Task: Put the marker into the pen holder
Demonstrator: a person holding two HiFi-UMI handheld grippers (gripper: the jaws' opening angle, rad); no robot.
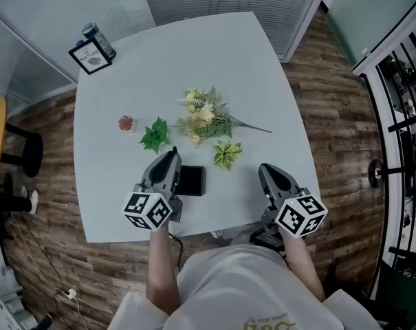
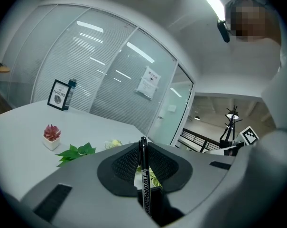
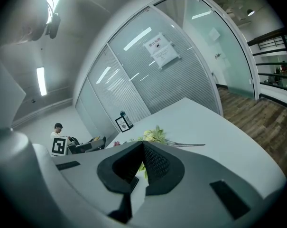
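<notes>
While left gripper [image 1: 170, 157] pinches a marker [image 2: 144, 182], right gripper [image 3: 143, 146] closed empty, white table [image 1: 214, 53] fronts glass walls [image 2: 100, 75].

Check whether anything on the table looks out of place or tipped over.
The flower bunch lies flat on the table with no vase in sight. A green sprig and a pale one lie loose beside it. Nothing looks spilled.

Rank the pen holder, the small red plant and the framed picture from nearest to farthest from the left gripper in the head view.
1. Pen holder, right beside the left gripper.
2. Red plant, farther left.
3. Framed picture, far left corner.
</notes>
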